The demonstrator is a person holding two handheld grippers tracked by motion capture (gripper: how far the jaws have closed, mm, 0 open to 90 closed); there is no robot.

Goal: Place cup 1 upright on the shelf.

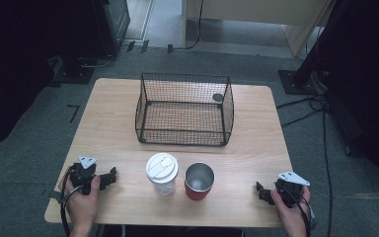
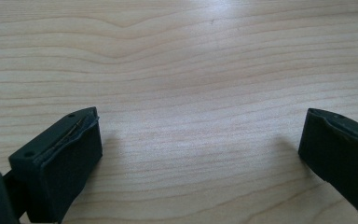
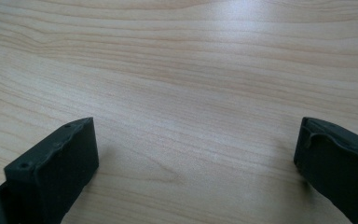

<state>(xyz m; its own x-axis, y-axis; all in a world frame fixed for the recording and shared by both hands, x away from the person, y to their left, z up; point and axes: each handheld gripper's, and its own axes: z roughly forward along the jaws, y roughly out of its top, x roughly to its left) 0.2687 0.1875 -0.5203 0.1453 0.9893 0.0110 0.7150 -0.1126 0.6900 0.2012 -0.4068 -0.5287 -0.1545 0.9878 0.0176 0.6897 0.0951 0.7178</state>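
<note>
1. A light wooden table (image 1: 113,113) stands on a grey carpet floor (image 1: 39,118), and the high view looks down on it from the near side.
2. A black wire mesh basket (image 1: 184,109) stands in the far middle part of the table. It is upright and open at the top, and a small dark round disc (image 1: 218,97) shows at its far right wall. I cannot tell whether the disc is fixed on the mesh.
3. In front of the basket, near the middle of the table, a clear plastic cup with a white lid (image 1: 162,173) stands upright.
4. Just to the right of it stands a red cup with a metal inside (image 1: 199,180), upright and open at the top. The two cups are just beside each other; whether they touch I cannot tell.
5. The left claw (image 1: 109,177) lies at the near left part of the table, in the person's left hand (image 1: 83,198), and it points to the right, toward the cups. In the left gripper view its two black jaws stand wide apart over bare wood, with nothing between them.
6. The right claw (image 1: 260,191) lies at the near right part of the table, in the person's right hand (image 1: 288,210), and it points to the left. In the right gripper view its jaws are also wide apart and hold nothing; bare wood lies between them.
7. Both claws are well apart from the cups and from the basket.
8. Black cables (image 1: 321,128) lie on the floor at the right of the table.
</note>
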